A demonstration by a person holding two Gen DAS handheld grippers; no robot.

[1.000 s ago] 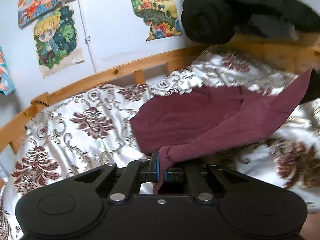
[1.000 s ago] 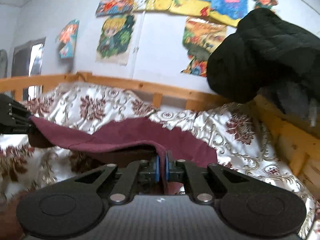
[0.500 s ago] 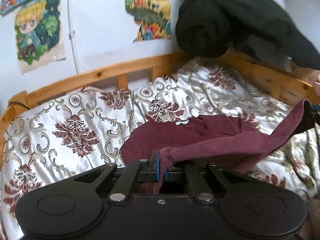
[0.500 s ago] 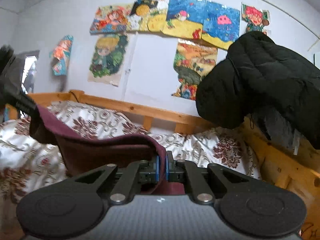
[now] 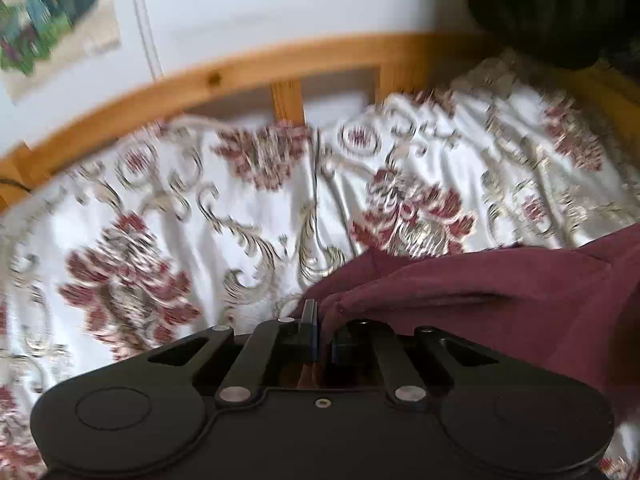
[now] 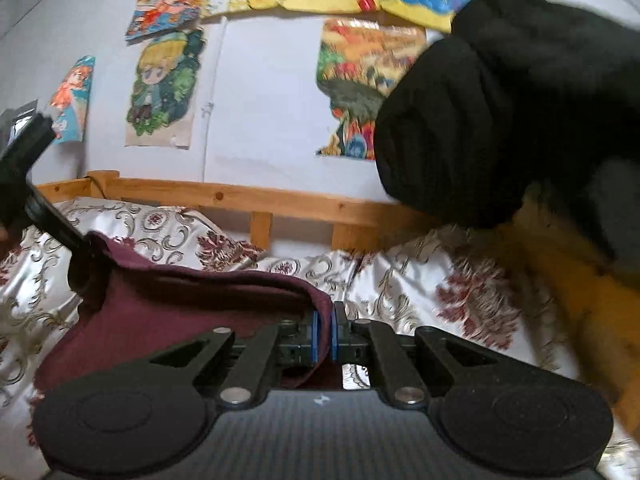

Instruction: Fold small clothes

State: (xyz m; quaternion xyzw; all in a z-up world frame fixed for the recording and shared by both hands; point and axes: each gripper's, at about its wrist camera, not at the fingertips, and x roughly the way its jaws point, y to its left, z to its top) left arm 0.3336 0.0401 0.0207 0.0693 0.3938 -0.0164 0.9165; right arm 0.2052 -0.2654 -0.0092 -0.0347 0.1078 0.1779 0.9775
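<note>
The left claw (image 5: 323, 332) is closed on an edge of the maroon garment (image 5: 500, 296). The cloth comes out between its two blue-lined pads and spreads away to the right of the claw, where it lies in soft folds over the bed cover (image 5: 200, 216). To the left of this claw there is only the white cover with its dark red flower pattern, and behind it the wooden bed rail (image 5: 248, 76).

The right claw (image 6: 323, 334) is also closed, and it pinches another edge of the same maroon garment (image 6: 168, 304). Here the cloth goes to the left of the claw, as a hanging sheet with a rolled upper edge. At the far left of this view the upper edge reaches the tip of the left claw (image 6: 80, 252), which holds the other end, so the garment is stretched between the two claws, above the bed cover (image 6: 420, 280).

To the right of the right claw the cover is bare. A black padded jacket (image 6: 500, 112) hangs at the upper right, and coloured drawings (image 6: 164, 84) are fixed on the wall behind the bed.
</note>
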